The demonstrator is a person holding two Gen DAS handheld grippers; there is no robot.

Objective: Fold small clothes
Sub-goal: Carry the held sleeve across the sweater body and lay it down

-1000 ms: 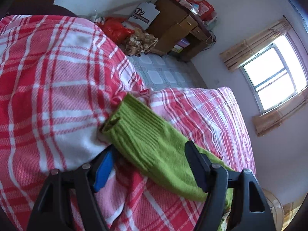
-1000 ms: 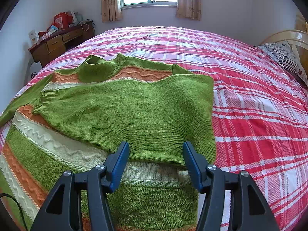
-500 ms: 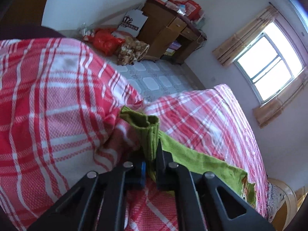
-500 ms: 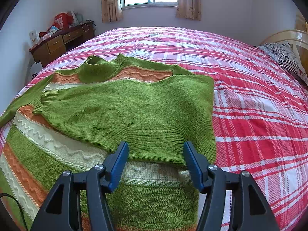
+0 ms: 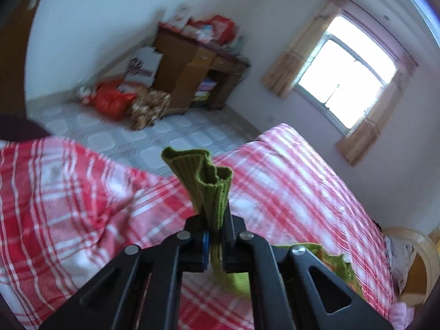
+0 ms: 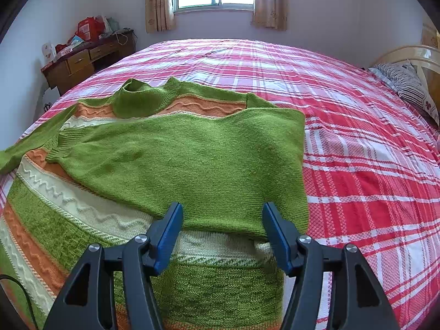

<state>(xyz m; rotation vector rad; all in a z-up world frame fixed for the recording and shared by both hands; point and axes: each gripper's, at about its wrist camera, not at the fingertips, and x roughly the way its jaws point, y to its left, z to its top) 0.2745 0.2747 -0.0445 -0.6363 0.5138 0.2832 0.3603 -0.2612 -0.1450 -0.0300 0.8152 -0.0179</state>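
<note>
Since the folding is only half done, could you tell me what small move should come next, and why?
Probably carry the ribbed green sleeve cuff, clamped in the left gripper, across the striped green, orange and cream knitted sweater. One sleeve already lies folded over its body; the right gripper is open and idle.

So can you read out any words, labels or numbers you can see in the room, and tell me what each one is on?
None can be read.
White paper bag with a dark logo beside the brown wooden desk: lettering blurred.
Red boxes and packets on the desk: print too small.
White carton at the desk's end: red marking, unreadable.
Green knitted sweater on the red plaid bedspread: no label shows.
</note>
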